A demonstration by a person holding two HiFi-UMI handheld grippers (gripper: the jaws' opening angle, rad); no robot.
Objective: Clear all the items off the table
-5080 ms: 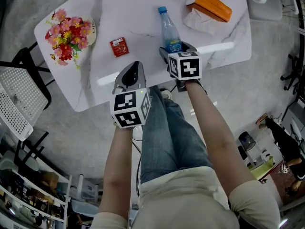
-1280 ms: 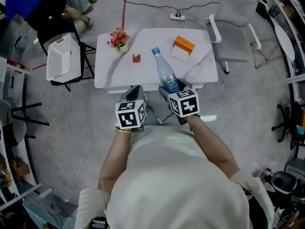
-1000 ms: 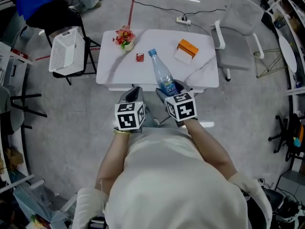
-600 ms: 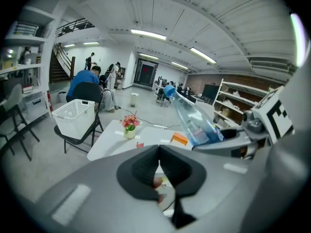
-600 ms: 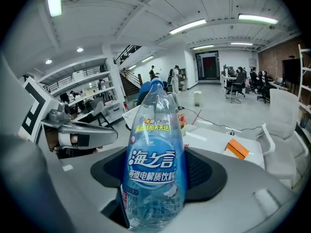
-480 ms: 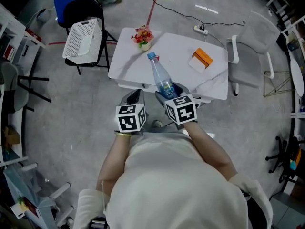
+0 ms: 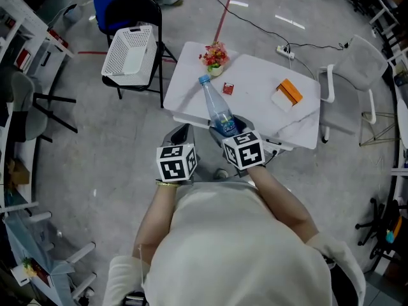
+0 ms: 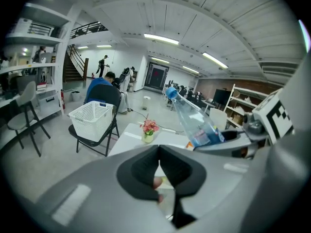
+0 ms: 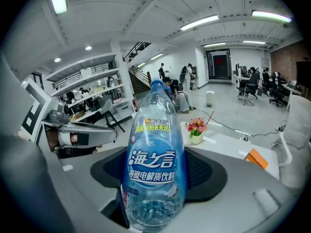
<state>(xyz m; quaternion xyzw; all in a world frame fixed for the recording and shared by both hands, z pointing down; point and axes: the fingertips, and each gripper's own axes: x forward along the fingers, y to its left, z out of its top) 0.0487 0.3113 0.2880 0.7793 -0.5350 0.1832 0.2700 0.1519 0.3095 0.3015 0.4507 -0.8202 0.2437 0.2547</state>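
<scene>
Clamping the water bottle (image 9: 154, 174), the right gripper (image 7: 227, 130) is closed on it; left gripper (image 8: 159, 154) jaws meet, empty; only head view shows red packet (image 7: 228, 88), upper center

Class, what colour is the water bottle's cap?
Blue; the cap of the bottle shows best in the right gripper view.

On your table (image 7: 255, 107): flower pot (image 7: 215, 57) far left, packet (image 7: 228, 88) beside it, tissue box (image 7: 290, 92) right; a basket (image 7: 131, 50) sits on the chair (image 7: 137, 10) left.
</scene>
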